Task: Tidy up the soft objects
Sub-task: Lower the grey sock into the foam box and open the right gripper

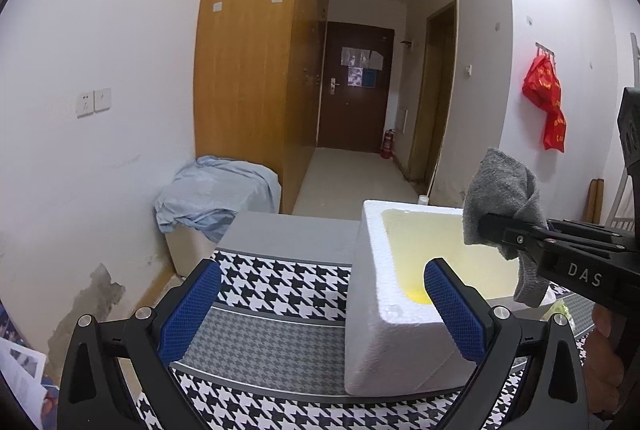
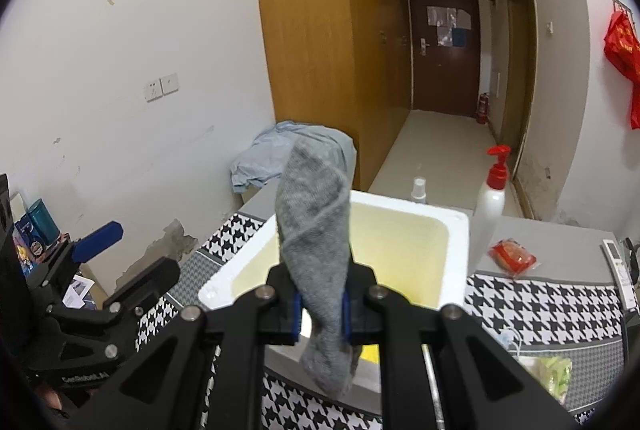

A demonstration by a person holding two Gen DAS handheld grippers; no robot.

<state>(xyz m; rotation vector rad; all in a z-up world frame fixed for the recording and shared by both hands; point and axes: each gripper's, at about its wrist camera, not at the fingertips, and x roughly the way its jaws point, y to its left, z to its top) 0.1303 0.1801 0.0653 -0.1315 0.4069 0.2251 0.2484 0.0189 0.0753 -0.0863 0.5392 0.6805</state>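
The right hand-held gripper points forward and somewhat downward, its black fingers drawn close together and clamped on a grey knitted sock. The sock is pinched at its middle between the blue pads; its upper part stands up above the fingers, and its lower end hangs down below them. In the right wrist view the sock sits in front of and above the near rim of an open white foam box with a yellowish interior; whether it hangs directly over the cavity cannot be told. The left wrist view shows the same gripper entering from the right, sock held over the right side of the box. The left hand-held gripper also tilts moderately downward, its jaws spread wide and holding nothing; the blue-padded fingers straddle the near left corner of the box. The box rests on a bench covered with a black-and-white houndstooth cloth. Toward the far right of the bench stand a white pump bottle with a red top and a red packet.
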